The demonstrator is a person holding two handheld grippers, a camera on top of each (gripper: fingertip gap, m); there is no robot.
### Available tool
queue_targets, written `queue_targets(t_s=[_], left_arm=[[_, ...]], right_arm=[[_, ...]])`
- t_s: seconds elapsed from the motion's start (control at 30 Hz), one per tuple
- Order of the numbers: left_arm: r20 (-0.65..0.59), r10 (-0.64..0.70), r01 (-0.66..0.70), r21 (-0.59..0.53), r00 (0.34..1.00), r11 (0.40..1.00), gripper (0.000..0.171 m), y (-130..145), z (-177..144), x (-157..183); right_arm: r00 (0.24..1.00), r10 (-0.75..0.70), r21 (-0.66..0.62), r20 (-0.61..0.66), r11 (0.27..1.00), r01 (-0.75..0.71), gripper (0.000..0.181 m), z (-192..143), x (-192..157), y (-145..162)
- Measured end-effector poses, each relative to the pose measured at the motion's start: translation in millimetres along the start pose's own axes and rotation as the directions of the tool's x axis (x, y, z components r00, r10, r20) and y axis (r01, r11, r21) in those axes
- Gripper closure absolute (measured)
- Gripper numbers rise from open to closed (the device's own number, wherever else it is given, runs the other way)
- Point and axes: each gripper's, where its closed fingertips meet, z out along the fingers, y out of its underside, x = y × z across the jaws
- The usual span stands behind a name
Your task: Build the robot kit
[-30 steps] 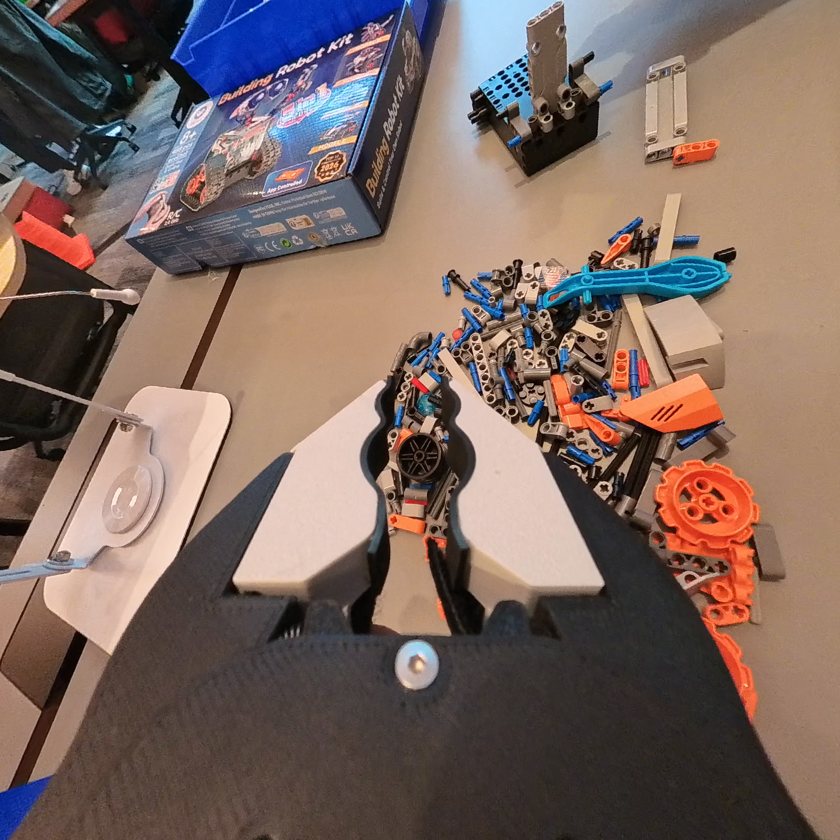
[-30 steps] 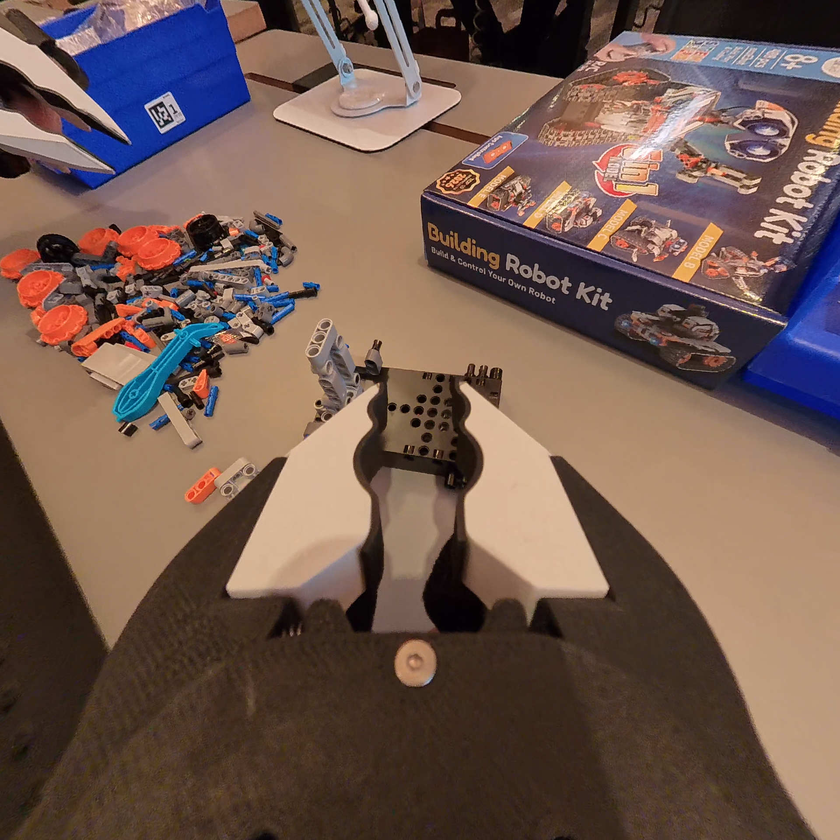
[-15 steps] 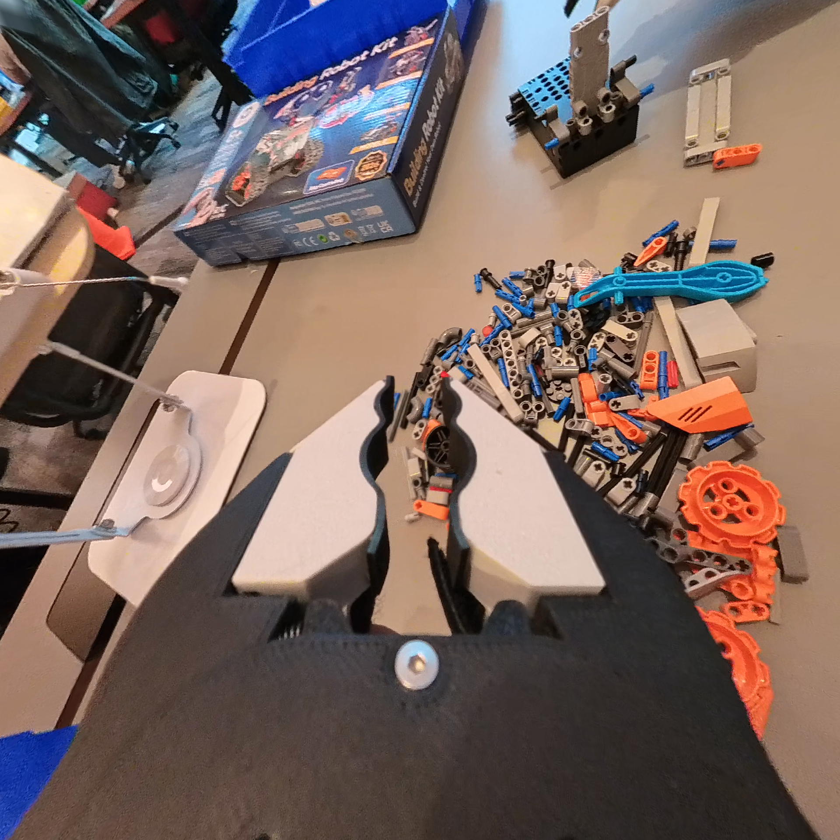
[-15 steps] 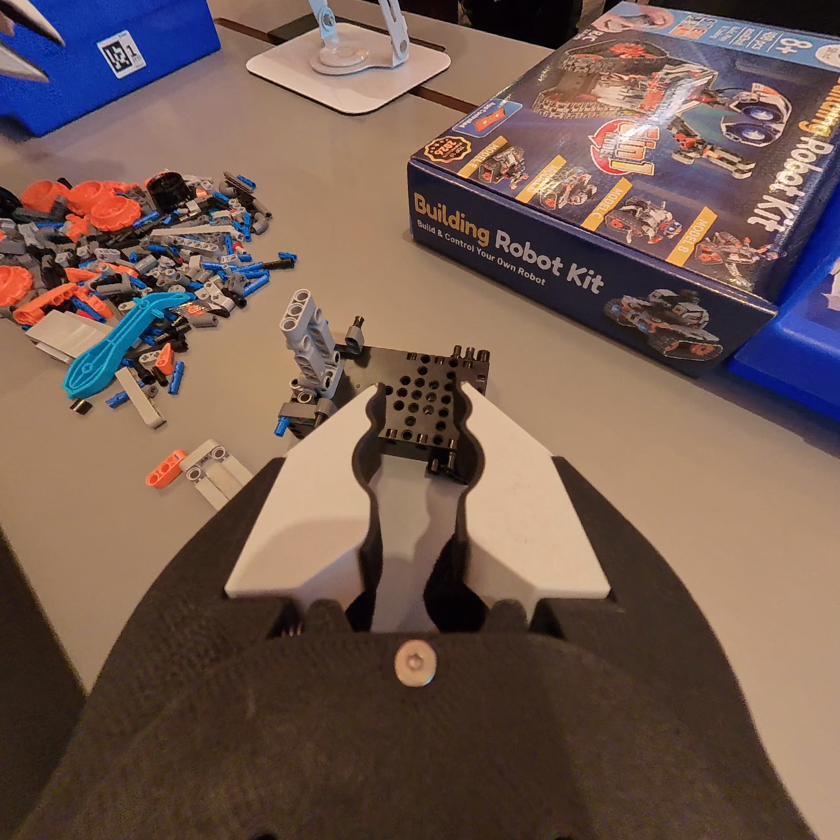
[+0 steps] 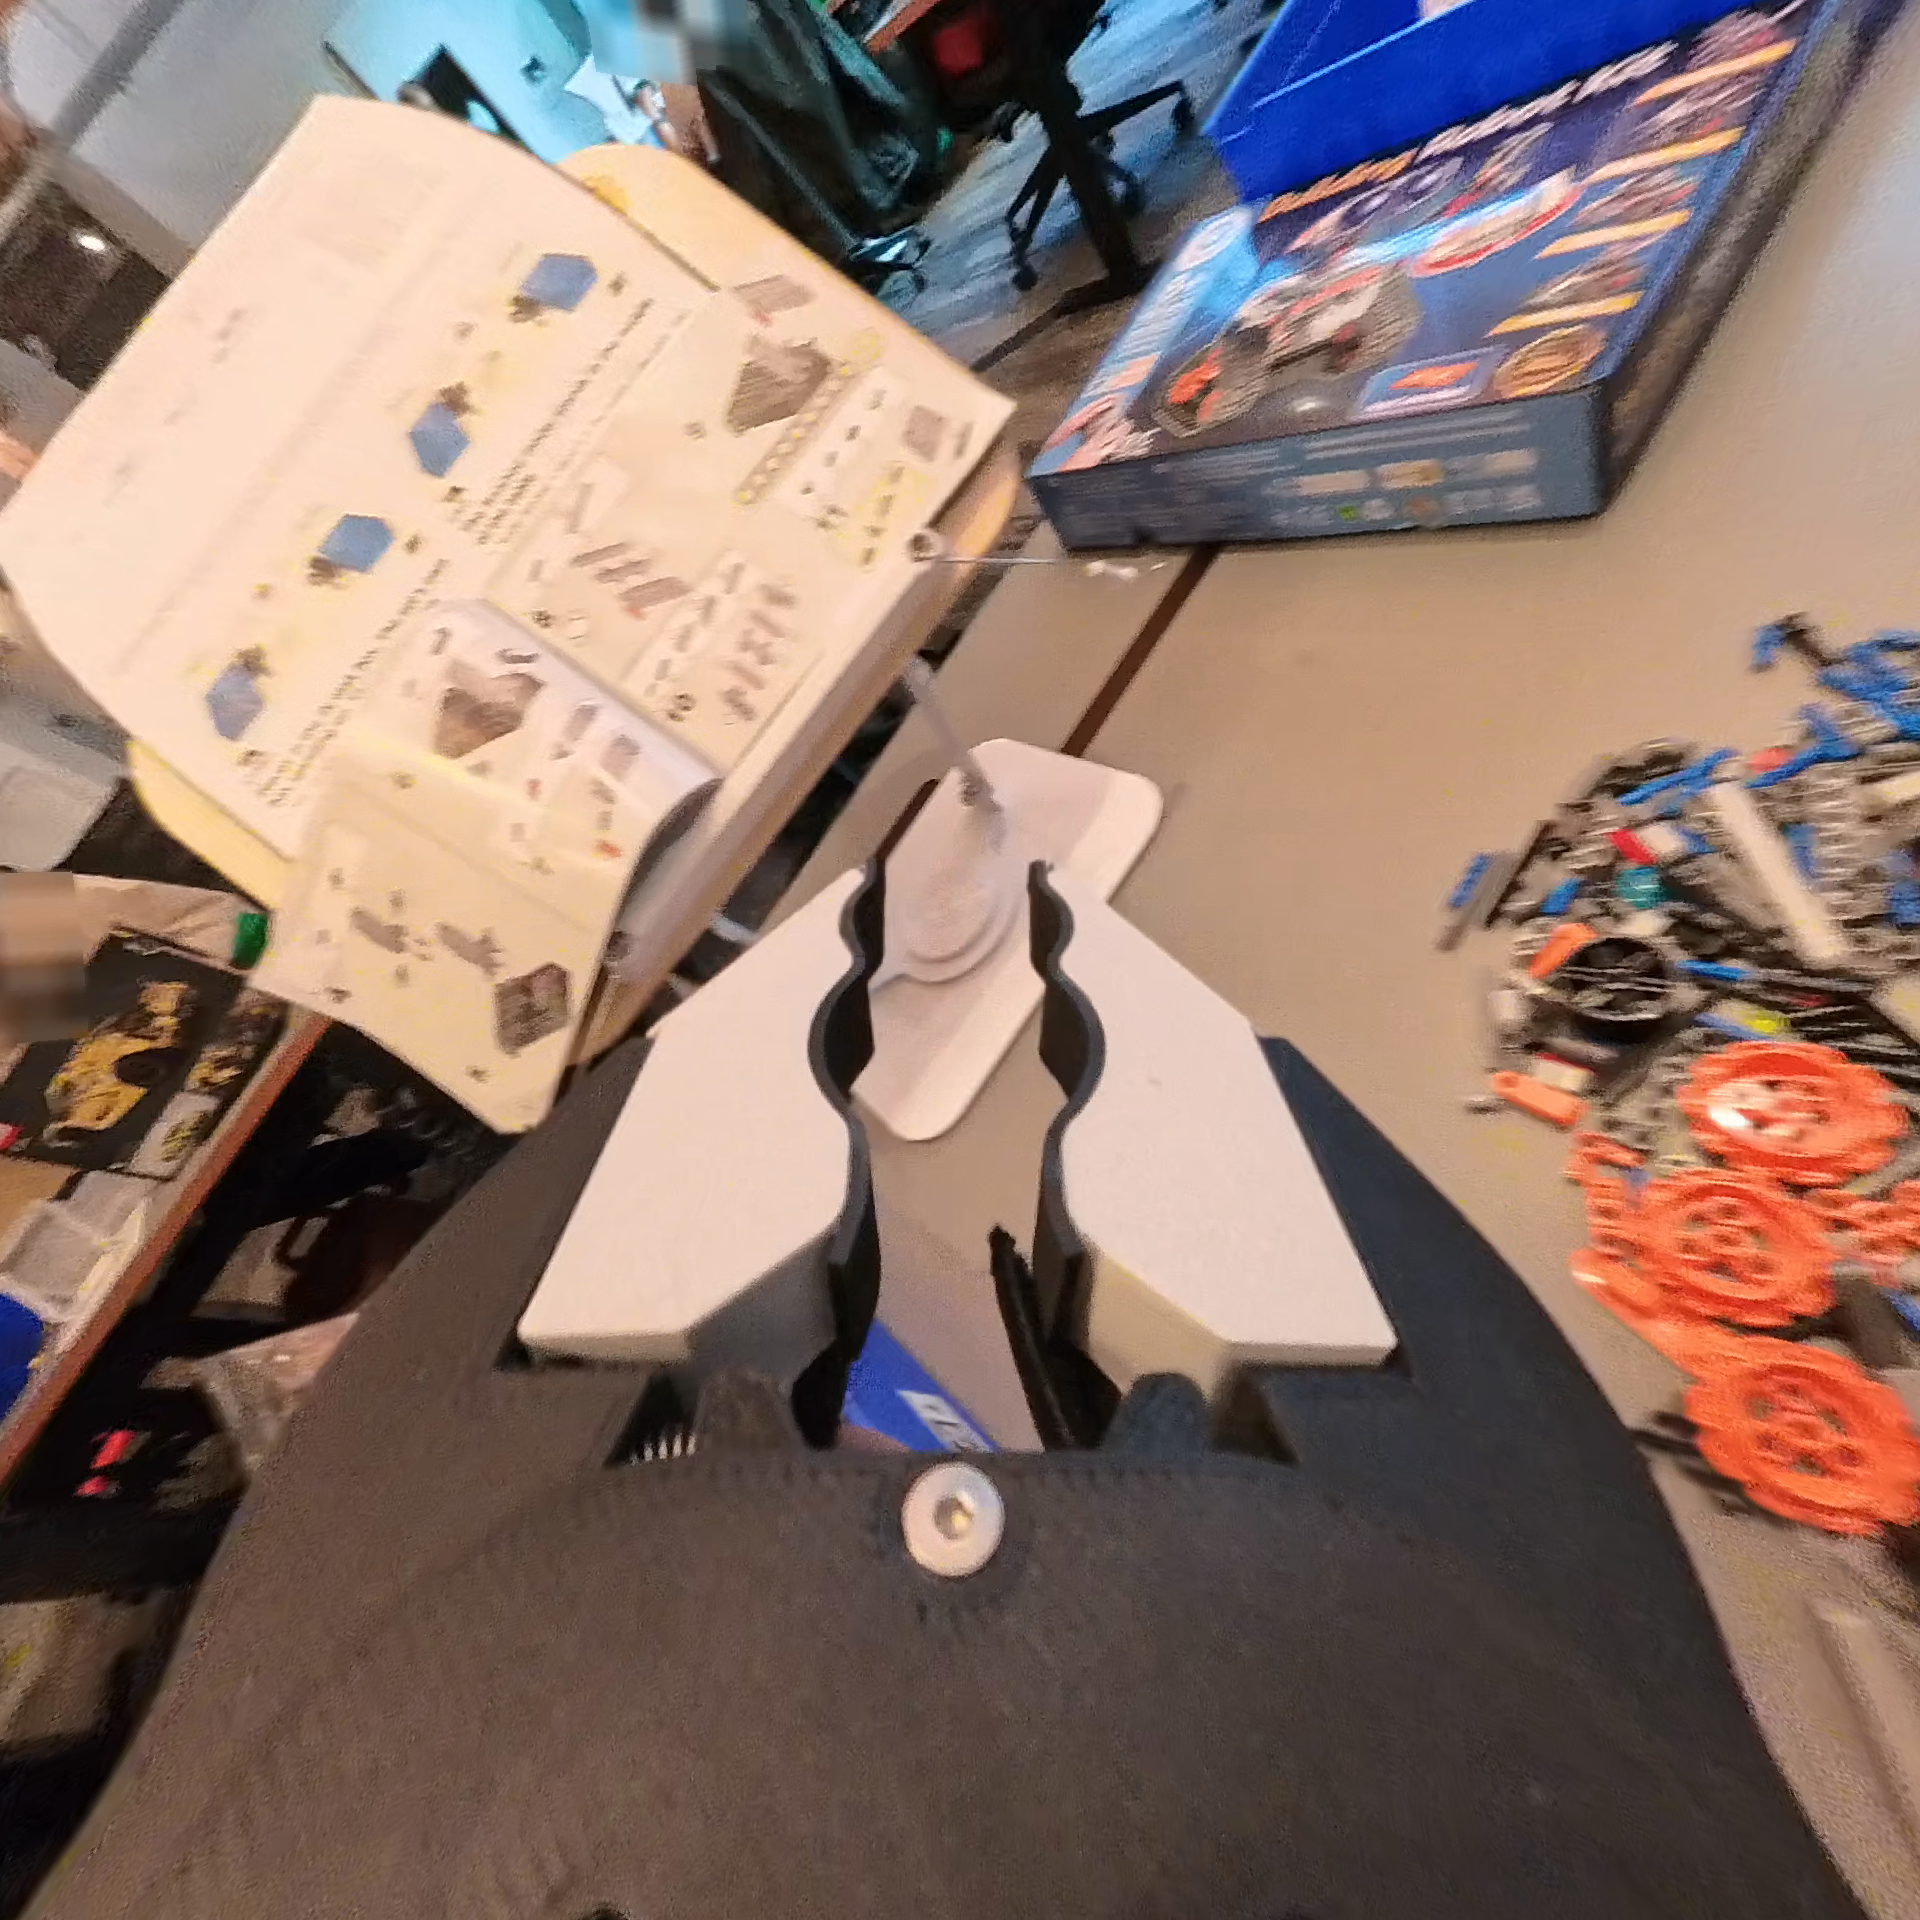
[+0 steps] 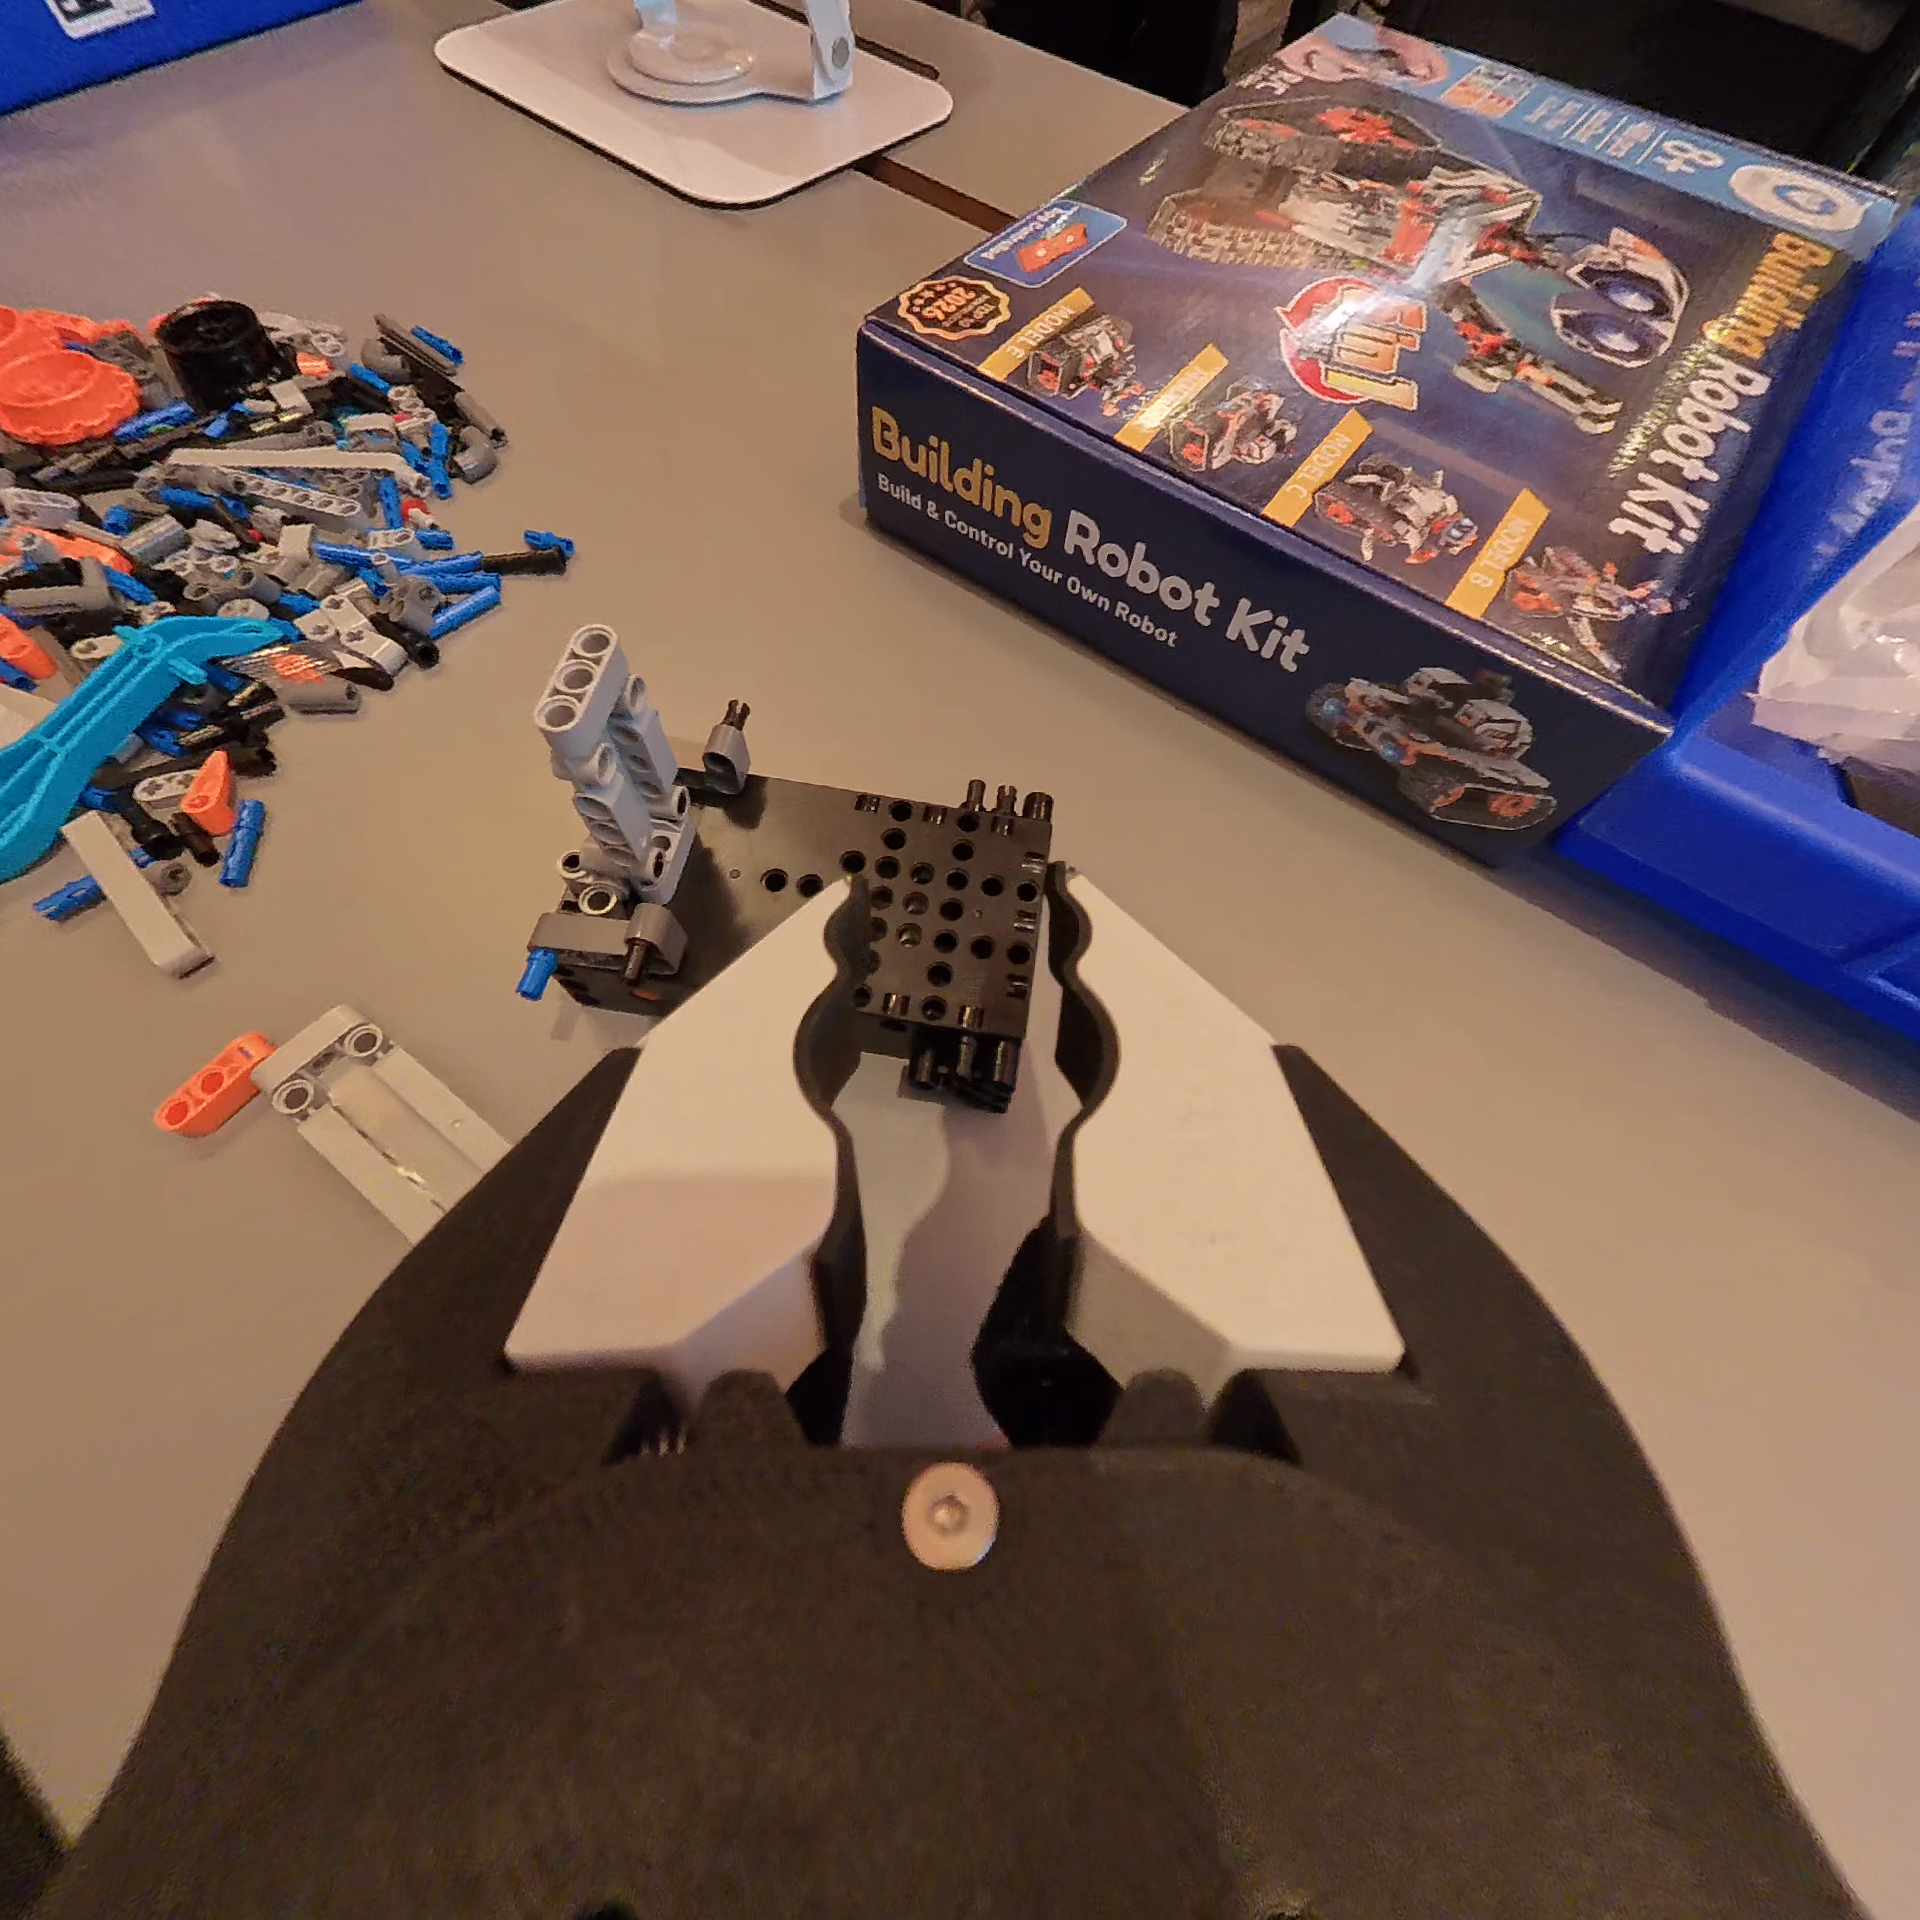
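Observation:
My right gripper (image 6: 951,888) is open, and its fingertips stand on either side of the near end of a black perforated block (image 6: 935,925) on the grey table. I cannot tell whether the fingers touch it. A grey upright beam (image 6: 613,758) stands on the block's left end. My left gripper (image 5: 948,883) is open and empty, raised over the table. It points at the white base (image 5: 997,997) of a stand that holds a printed instruction sheet (image 5: 499,540). The left wrist view is blurred.
A pile of small grey, blue and orange parts (image 6: 239,540) lies left of the block, with orange wheels (image 5: 1766,1247) and a teal tool (image 6: 104,707). A loose grey beam (image 6: 364,1112) lies near. A dark blue kit box (image 6: 1351,468) and a blue bin (image 6: 1818,779) stand behind. The left gripper's tips are roughly 45 centimetres from the right gripper's.
My left gripper has swung left, off the parts pile and towards the stand with the sheet. My right gripper has moved forward, so the black block now lies between its fingertips.

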Motion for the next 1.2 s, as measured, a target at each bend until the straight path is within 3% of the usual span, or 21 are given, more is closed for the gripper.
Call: queue_targets(t_s=[0.1, 0.2, 0.37, 0.53, 0.83, 1.2], left_arm=[[0.039, 0.074, -0.073, -0.027, 0.996, 0.997, 0.139, 4, 33, -24], [0.072, 0.233, -0.224, -0.120, 0.970, 0.967, 0.123, 10, 86, -34], [0.187, 0.511, -0.466, -0.240, 0.839, 0.852, 0.104, 6, 153, -52], [0.256, 0.596, -0.509, -0.334, 0.761, 0.794, 0.102, 24, 190, -67], [0.340, 0.702, -0.575, -0.406, 0.626, 0.710, 0.119, 22, 209, -77], [0.346, 0.719, -0.583, -0.424, 0.602, 0.693, 0.123, 21, 208, -73]], right_arm=[[1.000, -0.010, -0.017, -0.027, 1.000, 0.009, 0.149, 3, 4, 3], [0.998, -0.016, -0.027, -0.057, 1.000, 0.014, 0.149, 3, 10, 6], [0.995, -0.019, -0.034, -0.095, 0.999, 0.016, 0.149, 0, 17, 9], [0.996, -0.020, -0.038, -0.087, 0.999, 0.017, 0.149, 2, 17, 10], [0.996, -0.048, -0.025, -0.069, 0.999, 0.046, 0.150, 0, 11, 5], [0.997, -0.060, 0.000, -0.048, 0.998, 0.060, 0.152, -4, 6, 0]])
